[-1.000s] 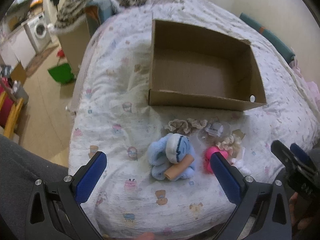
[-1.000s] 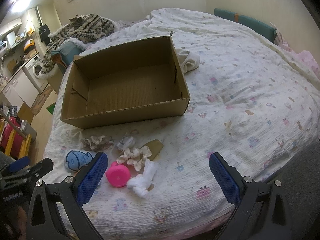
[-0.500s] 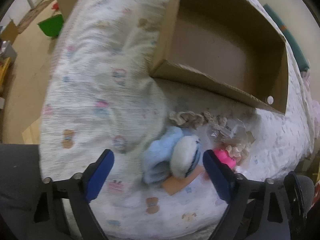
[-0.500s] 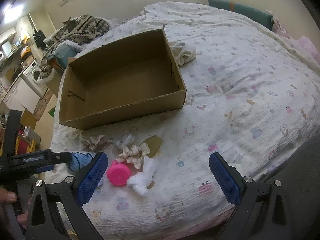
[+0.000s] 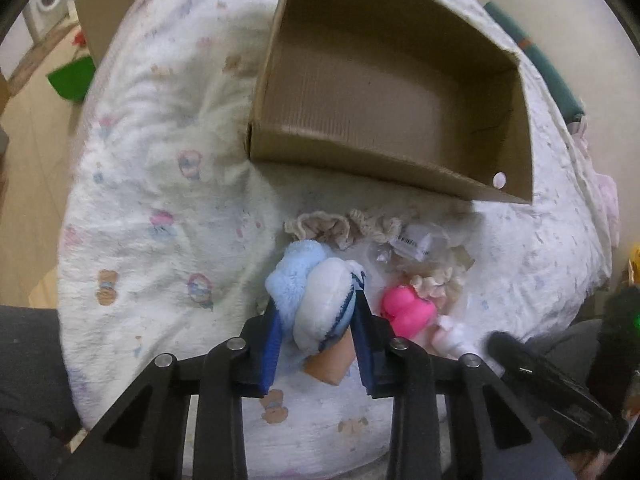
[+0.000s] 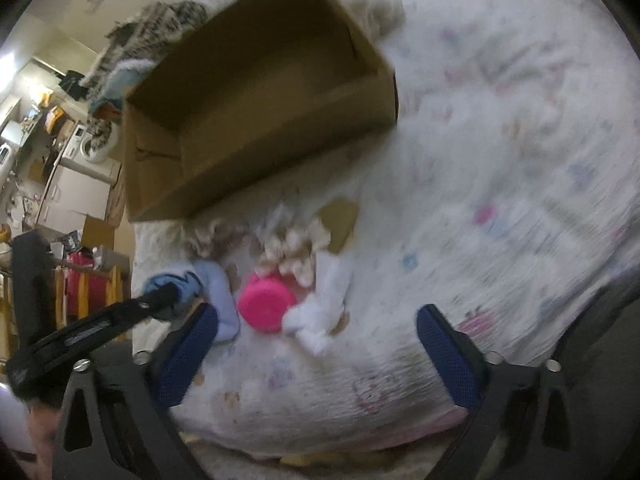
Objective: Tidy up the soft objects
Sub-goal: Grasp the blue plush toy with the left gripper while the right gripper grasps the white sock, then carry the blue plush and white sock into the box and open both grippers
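Observation:
My left gripper (image 5: 318, 312) is shut on a fluffy blue-and-white sock bundle (image 5: 320, 300) lying on the bed, its tan card tag under the jaws. Beside it lie a pink toy (image 5: 408, 312), beige scrunchies (image 5: 344, 226) and a clear wrapper (image 5: 416, 240). An open cardboard box (image 5: 384, 80) with nothing in it sits just beyond. In the right wrist view my right gripper (image 6: 316, 330) is open above the bed edge, near the pink toy (image 6: 266, 306), a white fluffy piece (image 6: 320, 316) and the blue bundle (image 6: 216, 292). The box (image 6: 256, 92) lies behind them.
The bed has a white patterned cover (image 5: 160, 200) that drops to the floor on the left. A green item (image 5: 72, 78) lies on the floor. A washing machine (image 6: 86, 148) and clutter stand at far left. A teal cushion (image 5: 536, 64) lies behind the box.
My left gripper has moved down and forward and closed on the blue sock bundle. My right gripper has tilted and moved closer to the pile, still open.

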